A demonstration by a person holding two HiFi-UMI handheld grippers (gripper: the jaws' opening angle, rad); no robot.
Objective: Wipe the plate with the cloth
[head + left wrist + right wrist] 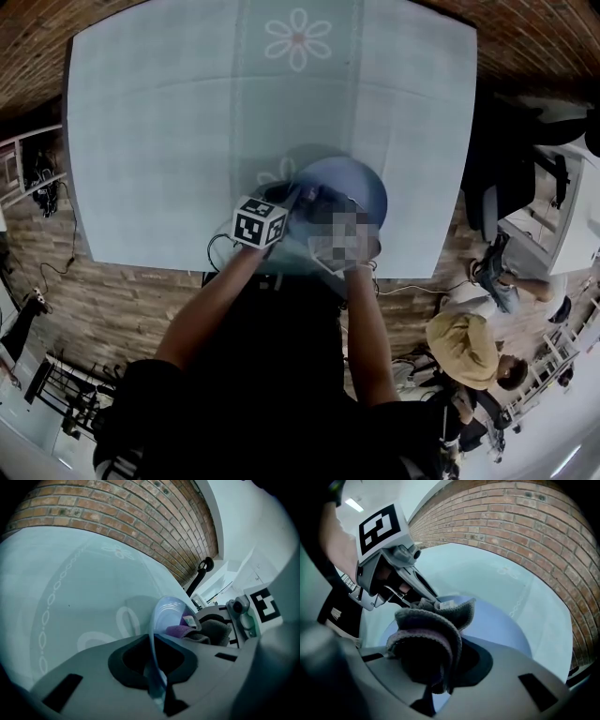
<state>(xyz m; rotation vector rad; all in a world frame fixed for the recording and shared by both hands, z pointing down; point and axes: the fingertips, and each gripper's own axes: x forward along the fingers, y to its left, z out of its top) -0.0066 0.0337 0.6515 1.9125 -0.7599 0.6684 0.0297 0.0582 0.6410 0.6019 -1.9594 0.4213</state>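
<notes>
A worktop (169,141) covered in a pale blue-green sheet with a white flower pattern is seen from above, with a wooden floor (122,300) around it. Two bare forearms are stretched out from a person in dark clothing towards the near edge of the worktop, where a round blue plate (361,183) is held. In the left gripper view, the left gripper (158,686) is seen closed on the plate's thin rim, so that the plate is shown edge-on and rises away from the jaws. The marker cube (260,223) of this gripper is visible in the head view, just left of the plate. In the right gripper view, the right gripper (436,677) is clamped on a bunched grey and purple cloth (433,630) with a stitched edge and a small label. The cloth is laid against the plate's inner face, near the rim where the plate is gripped. A curved red brick wall (117,513) is seen beyond the far side of the worktop. In the head view, the right gripper is largely covered by a blurred patch. A second person (469,347) is seen on the floor side at lower right, well apart from the worktop.
</notes>
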